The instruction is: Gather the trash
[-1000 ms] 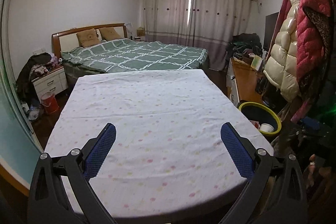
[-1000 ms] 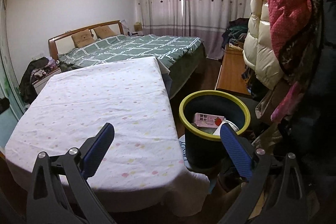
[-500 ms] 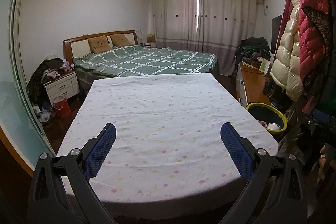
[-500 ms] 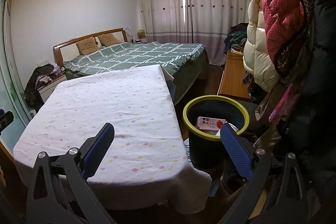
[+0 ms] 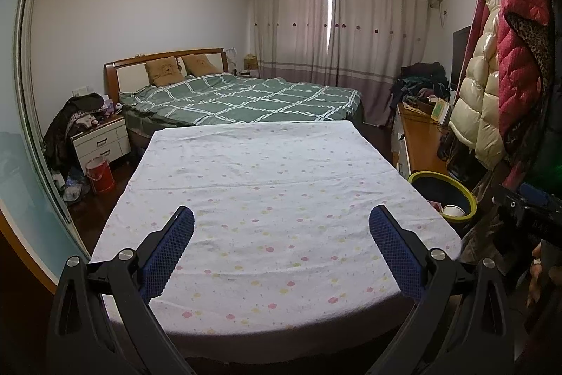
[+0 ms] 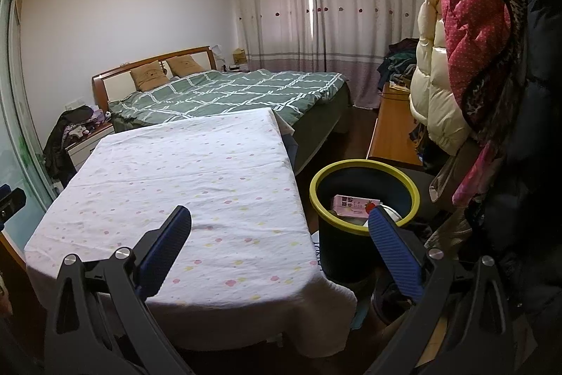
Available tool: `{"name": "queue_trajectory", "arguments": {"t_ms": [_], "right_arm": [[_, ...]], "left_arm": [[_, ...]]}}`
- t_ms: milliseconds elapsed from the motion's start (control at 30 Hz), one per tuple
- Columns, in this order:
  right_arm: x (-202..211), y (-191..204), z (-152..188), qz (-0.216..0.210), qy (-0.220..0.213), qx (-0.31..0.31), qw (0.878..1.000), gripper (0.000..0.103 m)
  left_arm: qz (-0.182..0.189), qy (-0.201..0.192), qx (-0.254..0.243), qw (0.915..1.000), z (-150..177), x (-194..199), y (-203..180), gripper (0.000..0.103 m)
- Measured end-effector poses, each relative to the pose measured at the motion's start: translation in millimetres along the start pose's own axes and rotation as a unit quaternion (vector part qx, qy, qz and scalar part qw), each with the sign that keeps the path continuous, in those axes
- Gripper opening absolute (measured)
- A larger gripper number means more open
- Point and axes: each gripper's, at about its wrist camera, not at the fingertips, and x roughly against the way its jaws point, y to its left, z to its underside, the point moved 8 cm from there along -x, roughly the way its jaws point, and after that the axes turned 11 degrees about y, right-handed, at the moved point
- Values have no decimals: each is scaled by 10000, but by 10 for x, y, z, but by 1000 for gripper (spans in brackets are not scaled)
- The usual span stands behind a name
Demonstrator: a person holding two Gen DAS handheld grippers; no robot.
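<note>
At your three o'clock the trash bin (image 5: 443,195) is half hidden behind the table's sheet (image 5: 274,199); its pink carton's (image 6: 354,204) print is unreadable, perhaps milk.

We hold the left gripper (image 5: 281,234) with its jaws spread wide and empty above the dotted white sheet (image 5: 274,185). Off to the right of its right finger stands the yellow-rimmed bin (image 5: 443,195), a white cup (image 5: 453,210) inside.

The left gripper (image 5: 281,236) is held level, its two blue-padded fingers (image 5: 168,250) spread wide with nothing between them. The right gripper (image 6: 279,236) is posed alike, jaws fully apart and empty. Part of a hand (image 5: 539,276) shows at the left gripper's right side.
</note>
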Motion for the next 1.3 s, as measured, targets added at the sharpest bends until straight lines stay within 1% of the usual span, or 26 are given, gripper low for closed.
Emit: {"name": "queue_trajectory", "arguments": {"t_ms": [1300], "right_arm": [[-38,45,6,-73,42,-32,10000,96]], "left_arm": [[-21,36,-17,10000,52,-16,6,98]]}}
